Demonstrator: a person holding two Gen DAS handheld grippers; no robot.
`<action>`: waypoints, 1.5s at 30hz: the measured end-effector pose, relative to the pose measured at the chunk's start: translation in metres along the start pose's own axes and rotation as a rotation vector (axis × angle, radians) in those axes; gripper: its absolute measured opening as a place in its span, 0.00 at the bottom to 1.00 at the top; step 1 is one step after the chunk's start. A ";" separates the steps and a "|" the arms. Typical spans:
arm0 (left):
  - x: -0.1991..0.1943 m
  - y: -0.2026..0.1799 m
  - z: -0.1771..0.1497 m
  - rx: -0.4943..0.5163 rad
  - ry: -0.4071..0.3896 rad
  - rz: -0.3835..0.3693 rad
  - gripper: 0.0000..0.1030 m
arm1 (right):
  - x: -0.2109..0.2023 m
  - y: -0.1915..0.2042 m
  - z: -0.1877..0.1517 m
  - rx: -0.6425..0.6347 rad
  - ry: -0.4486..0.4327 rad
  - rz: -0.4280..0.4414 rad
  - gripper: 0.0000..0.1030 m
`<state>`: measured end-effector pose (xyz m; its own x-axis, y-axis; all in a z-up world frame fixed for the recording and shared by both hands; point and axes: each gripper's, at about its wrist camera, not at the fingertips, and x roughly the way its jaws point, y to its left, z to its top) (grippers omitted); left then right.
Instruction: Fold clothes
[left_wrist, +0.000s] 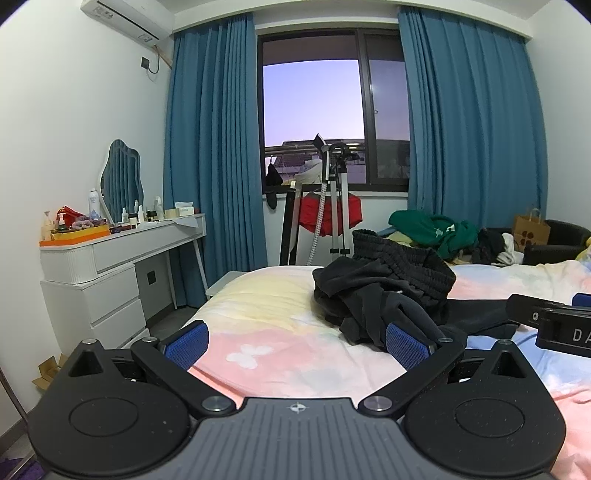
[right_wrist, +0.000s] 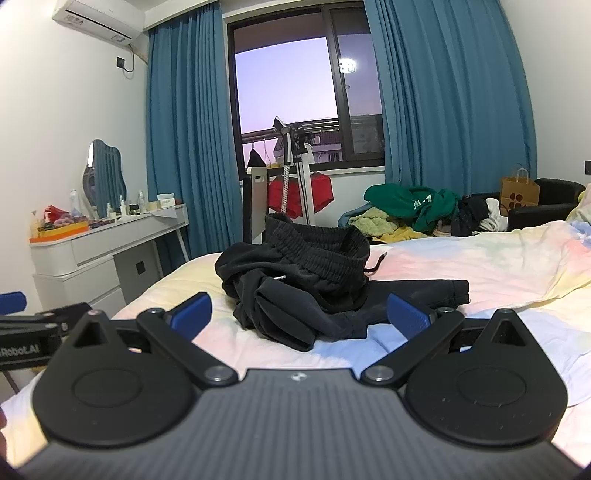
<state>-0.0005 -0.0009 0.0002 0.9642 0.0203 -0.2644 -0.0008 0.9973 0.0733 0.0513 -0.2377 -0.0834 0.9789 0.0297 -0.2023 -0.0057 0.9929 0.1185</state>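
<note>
A pair of black pants (left_wrist: 384, 291) lies crumpled on the pastel bedsheet (left_wrist: 266, 317), elastic waistband up at the back. In the right wrist view the pants (right_wrist: 306, 280) lie just ahead, one leg stretched to the right. My left gripper (left_wrist: 295, 343) is open and empty, low over the bed, its right finger pad (left_wrist: 404, 345) next to the pants' near edge. My right gripper (right_wrist: 299, 317) is open and empty, just in front of the pile. Each gripper's body shows at the edge of the other's view.
A heap of clothes with a green hoodie (left_wrist: 432, 229) lies past the bed's far side, beside a paper bag (left_wrist: 530, 230) on a black chair. A white dresser (left_wrist: 110, 266) stands at the left. A garment steamer stand (left_wrist: 334, 199) stands by the window.
</note>
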 end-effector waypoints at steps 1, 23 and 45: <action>0.000 -0.001 0.000 0.002 -0.002 0.002 1.00 | 0.000 0.000 0.000 -0.001 -0.001 0.000 1.00; 0.000 0.012 -0.004 -0.019 0.007 -0.024 1.00 | -0.001 0.000 -0.003 -0.003 -0.010 -0.001 1.00; 0.003 0.015 -0.004 -0.030 0.032 -0.032 1.00 | -0.001 0.001 -0.002 -0.009 -0.003 0.004 1.00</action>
<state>0.0011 0.0145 -0.0031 0.9549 -0.0095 -0.2968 0.0211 0.9991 0.0357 0.0501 -0.2366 -0.0847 0.9794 0.0336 -0.1990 -0.0117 0.9938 0.1103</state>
